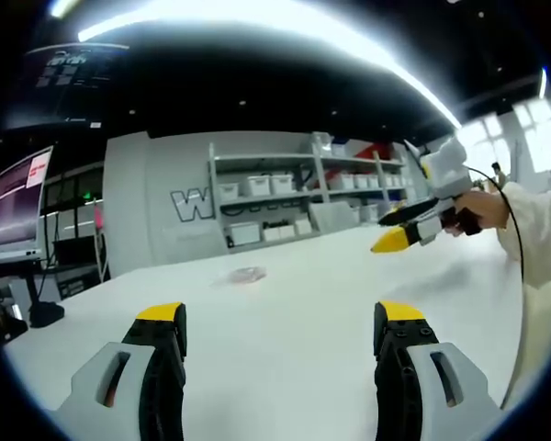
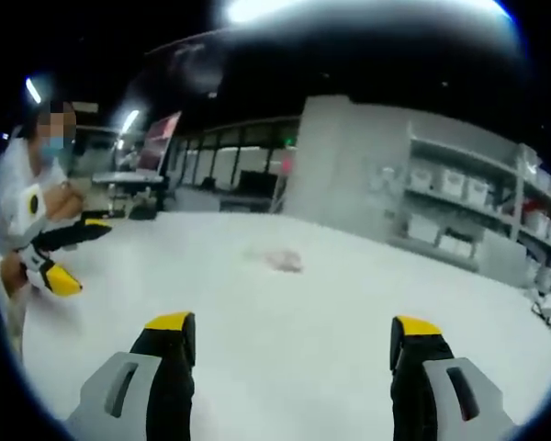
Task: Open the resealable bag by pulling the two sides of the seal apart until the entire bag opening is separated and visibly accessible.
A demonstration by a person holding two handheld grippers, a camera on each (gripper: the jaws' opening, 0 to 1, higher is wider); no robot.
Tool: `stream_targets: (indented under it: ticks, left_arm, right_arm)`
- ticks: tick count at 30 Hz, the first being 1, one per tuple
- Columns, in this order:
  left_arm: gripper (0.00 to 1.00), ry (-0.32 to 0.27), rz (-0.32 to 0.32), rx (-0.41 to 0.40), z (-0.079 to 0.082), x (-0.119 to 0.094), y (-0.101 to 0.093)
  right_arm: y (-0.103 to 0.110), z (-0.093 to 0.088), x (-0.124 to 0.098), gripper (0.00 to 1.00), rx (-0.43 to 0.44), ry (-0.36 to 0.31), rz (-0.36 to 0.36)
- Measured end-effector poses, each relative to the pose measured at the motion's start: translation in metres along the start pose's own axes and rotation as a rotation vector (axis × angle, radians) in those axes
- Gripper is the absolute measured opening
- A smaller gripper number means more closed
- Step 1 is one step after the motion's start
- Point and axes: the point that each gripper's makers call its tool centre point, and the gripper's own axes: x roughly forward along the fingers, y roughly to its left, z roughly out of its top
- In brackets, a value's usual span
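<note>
Item, bag (image 1: 246, 274): flat and untouched mid-table (image 1: 285, 349), well beyond your left gripper (image 1: 282, 333) and right gripper (image 2: 292, 340), both held jaws apart, ready to take its seal.

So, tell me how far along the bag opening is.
Nothing looks done yet. The resealable bag lies flat on the white table, untouched and apart from both tools. The left tool and the right tool are open, holding nothing. Everything is left: reaching the bag, gripping each side of the seal, pulling it apart.
</note>
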Motion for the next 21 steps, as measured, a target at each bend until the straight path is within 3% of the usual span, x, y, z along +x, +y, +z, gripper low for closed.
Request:
stream_targets:
  ticks: [21]
  left_arm:
    - [0.83,0.004,-0.001,0.003,-0.001,0.000,0.000]
  right_arm:
    - [-0.003,-0.002,0.017,0.88,-0.073,0.078,0.035]
